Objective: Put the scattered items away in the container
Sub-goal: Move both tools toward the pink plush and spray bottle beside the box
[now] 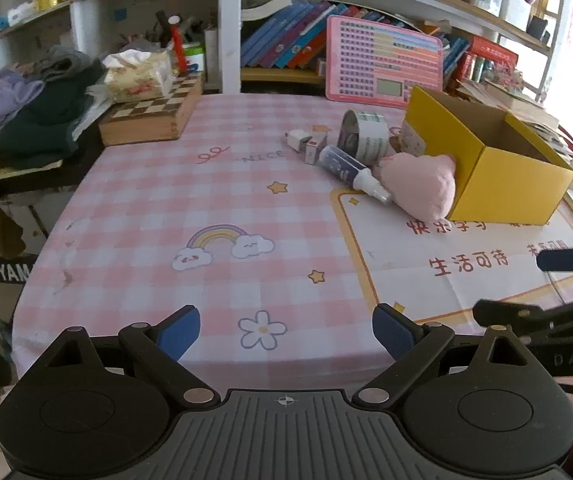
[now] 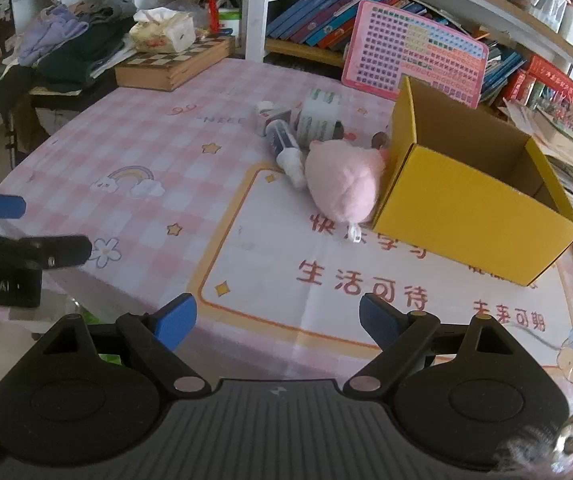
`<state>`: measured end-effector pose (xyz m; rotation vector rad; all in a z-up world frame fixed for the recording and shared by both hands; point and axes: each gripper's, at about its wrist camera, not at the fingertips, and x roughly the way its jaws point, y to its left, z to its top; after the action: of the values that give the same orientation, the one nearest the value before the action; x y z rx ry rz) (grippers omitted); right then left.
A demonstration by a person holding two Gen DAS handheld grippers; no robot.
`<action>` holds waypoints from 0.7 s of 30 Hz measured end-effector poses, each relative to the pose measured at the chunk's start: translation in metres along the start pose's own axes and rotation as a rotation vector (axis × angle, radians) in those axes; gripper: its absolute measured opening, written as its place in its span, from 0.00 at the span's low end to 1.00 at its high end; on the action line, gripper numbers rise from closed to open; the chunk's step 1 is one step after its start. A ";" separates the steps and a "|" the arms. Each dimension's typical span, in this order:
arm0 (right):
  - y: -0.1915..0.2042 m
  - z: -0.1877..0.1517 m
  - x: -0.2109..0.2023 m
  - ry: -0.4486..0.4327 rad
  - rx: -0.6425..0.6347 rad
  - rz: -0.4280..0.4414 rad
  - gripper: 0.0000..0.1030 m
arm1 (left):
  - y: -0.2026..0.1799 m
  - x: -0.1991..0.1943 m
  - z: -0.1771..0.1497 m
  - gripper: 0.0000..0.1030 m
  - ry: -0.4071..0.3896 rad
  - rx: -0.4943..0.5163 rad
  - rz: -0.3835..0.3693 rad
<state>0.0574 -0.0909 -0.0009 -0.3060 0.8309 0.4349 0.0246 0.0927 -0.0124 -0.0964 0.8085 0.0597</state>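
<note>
An open yellow cardboard box (image 1: 502,184) (image 2: 466,208) stands on the right of the pink checked tablecloth. Against its left wall leans a pink plush toy (image 1: 422,184) (image 2: 342,180). Behind the plush lie a blue-labelled tube with a white cap (image 1: 350,168) (image 2: 286,148), a roll with a white printed label (image 1: 364,132) (image 2: 320,118) and small white boxes (image 1: 306,144) (image 2: 270,114). My left gripper (image 1: 285,334) hovers open over the near table edge, nothing between its blue pads. My right gripper (image 2: 277,322) is open too, over the white mat with red characters.
A wooden chessboard box (image 1: 150,114) with a tissue pack on it sits at the back left, beside piled clothes (image 1: 26,112). A pink chart board (image 1: 382,64) leans on shelves of books behind the table. Each gripper shows at the edge of the other's view.
</note>
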 end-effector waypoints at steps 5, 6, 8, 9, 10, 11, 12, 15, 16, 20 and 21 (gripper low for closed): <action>0.000 0.003 0.004 0.000 -0.007 0.001 0.86 | 0.001 0.001 0.003 0.92 -0.009 0.003 0.002; 0.000 0.004 0.004 0.001 -0.009 0.002 0.86 | 0.001 0.002 0.003 0.92 -0.009 0.000 0.003; 0.001 0.006 0.005 0.000 -0.016 0.003 0.86 | 0.002 0.003 0.004 0.92 -0.006 -0.005 0.002; 0.001 0.006 0.005 -0.001 -0.019 0.003 0.86 | 0.002 0.004 0.004 0.92 -0.003 -0.005 0.000; 0.001 0.007 0.006 -0.001 -0.021 -0.001 0.86 | 0.002 0.005 0.004 0.92 0.000 -0.004 0.000; 0.000 0.008 0.005 -0.003 -0.022 -0.004 0.86 | 0.002 0.005 0.004 0.92 0.000 -0.001 0.000; 0.000 0.008 0.005 -0.005 -0.020 -0.006 0.86 | 0.001 0.005 0.004 0.92 -0.002 0.003 0.000; -0.001 0.011 0.007 -0.003 -0.008 -0.007 0.86 | 0.002 0.004 0.004 0.92 -0.008 0.008 0.008; -0.001 0.011 0.008 -0.003 -0.009 -0.006 0.86 | 0.002 0.003 0.005 0.92 -0.012 0.005 0.010; 0.002 0.014 0.009 -0.008 -0.030 0.003 0.86 | 0.004 0.003 0.005 0.92 -0.015 -0.008 0.019; 0.003 0.015 0.010 -0.008 -0.033 0.005 0.86 | 0.005 0.003 0.005 0.92 -0.015 -0.010 0.021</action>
<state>0.0714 -0.0801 0.0010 -0.3326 0.8172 0.4551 0.0303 0.0979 -0.0116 -0.0969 0.7942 0.0840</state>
